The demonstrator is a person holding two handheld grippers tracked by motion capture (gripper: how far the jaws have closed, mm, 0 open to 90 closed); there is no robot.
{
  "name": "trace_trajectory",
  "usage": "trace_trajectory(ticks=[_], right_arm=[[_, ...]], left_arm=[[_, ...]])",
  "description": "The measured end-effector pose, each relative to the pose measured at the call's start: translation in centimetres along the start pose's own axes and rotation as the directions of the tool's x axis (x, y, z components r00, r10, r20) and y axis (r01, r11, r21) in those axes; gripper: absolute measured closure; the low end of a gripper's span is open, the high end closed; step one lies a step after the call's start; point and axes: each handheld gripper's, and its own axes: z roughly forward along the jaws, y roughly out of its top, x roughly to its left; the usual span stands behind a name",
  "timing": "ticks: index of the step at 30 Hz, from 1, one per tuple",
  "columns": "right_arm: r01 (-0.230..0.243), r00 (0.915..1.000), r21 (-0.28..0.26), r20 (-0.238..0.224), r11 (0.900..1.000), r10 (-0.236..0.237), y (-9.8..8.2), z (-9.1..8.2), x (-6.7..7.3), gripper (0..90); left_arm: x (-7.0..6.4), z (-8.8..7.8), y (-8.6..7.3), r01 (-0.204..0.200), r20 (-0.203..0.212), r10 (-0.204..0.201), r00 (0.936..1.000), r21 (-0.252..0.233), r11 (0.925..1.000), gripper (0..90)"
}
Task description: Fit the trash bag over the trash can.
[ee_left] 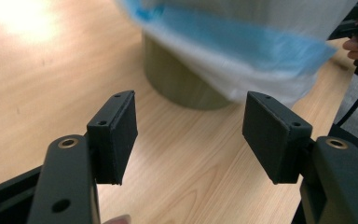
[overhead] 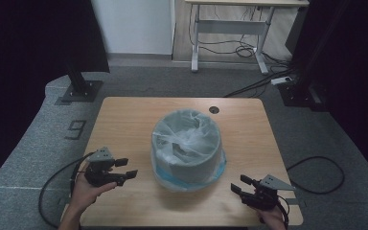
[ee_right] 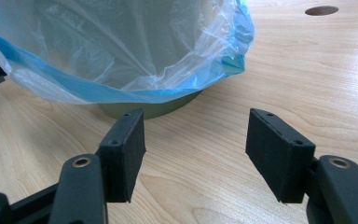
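The bin [overhead: 188,149] stands near the middle of the desk [overhead: 124,120], between the two tools and a little farther away than them. It is a round grey-green container, and a thin plastic bag [overhead: 191,132] with a blue edge lines it. The bag's edge is folded over the rim and hangs down the outside wall, loose and wrinkled. Inside, the crumpled liner is what can be seen; if something lies under it, I cannot tell.

At the near left, the left tool [overhead: 128,168] is held in a hand [overhead: 87,191], its jaws wide apart with nothing between them, pointing at the bin. At the near right, the right tool [overhead: 239,185] is also wide open and empty. Both are apart from the bin. Far behind the bin is a small round hole [overhead: 214,109] in the desk.
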Motion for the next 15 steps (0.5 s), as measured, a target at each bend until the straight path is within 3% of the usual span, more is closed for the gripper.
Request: trace_trajectory(ticks=[1,6,9,15], right_arm=[[-0.002,1.0000,0.002,0.001,1.000,0.002,-0.1,0.0,0.0,36.6],[-0.003,1.0000,0.006,0.002,1.000,0.003,-0.1,0.1,0.0,36.6],[0.000,1.0000,0.011,0.002,1.000,0.000,-0.2,0.2,0.0,36.6],[0.019,0.9998,0.023,0.005,1.000,-0.019,-0.2,0.3,0.2,36.5]], left_arm=[[0.5,0.3,-1.0,0.018,-0.012,-0.017,0.9998,0.012,0.9998,34.9],[1.7,0.8,-2.9,0.065,-0.019,-0.065,0.9977,0.033,0.9973,34.9],[2.1,0.9,-3.4,0.073,-0.038,-0.072,0.9967,0.047,0.9962,34.8],[2.3,1.0,-3.7,0.082,-0.035,-0.081,0.9961,0.043,0.9957,34.8]])
